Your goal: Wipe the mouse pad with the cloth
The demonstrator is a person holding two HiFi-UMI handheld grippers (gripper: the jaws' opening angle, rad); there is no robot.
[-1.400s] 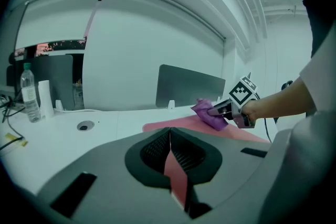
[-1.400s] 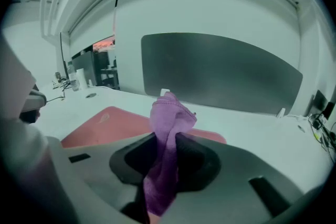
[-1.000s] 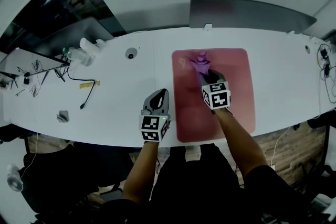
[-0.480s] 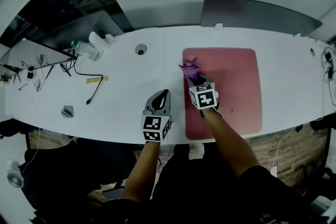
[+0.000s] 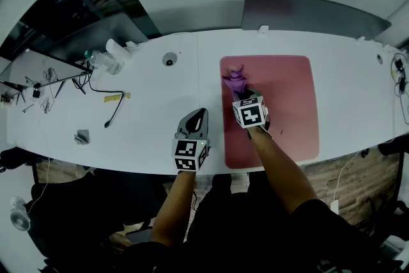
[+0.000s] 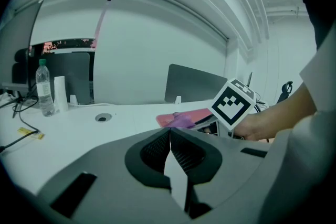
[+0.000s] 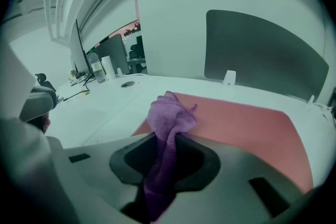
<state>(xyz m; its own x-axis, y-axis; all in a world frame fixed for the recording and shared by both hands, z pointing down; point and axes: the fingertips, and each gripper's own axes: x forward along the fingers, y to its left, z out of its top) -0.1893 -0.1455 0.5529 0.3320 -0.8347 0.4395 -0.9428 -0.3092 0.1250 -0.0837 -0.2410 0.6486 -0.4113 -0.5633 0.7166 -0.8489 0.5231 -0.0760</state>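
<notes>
A pink mouse pad (image 5: 287,99) (image 7: 252,126) lies on the white table, right of centre. My right gripper (image 5: 241,94) (image 7: 167,152) is shut on a purple cloth (image 5: 235,80) (image 7: 168,122), whose bunched end sits on the pad's far left part. My left gripper (image 5: 195,117) (image 6: 169,136) rests on the table just left of the pad, jaws shut with nothing between them. From the left gripper view, the cloth (image 6: 181,120) and the right gripper's marker cube show ahead to the right.
A grey divider panel (image 5: 313,15) stands behind the pad. A round cable port (image 5: 169,59) is in the table. A water bottle (image 5: 102,61), black cable (image 5: 108,102) and small items lie at the left; more cables (image 5: 399,73) lie far right.
My right gripper has dragged the cloth from the pad's middle toward its left edge, then slightly back and away from me. The left gripper has stayed put.
</notes>
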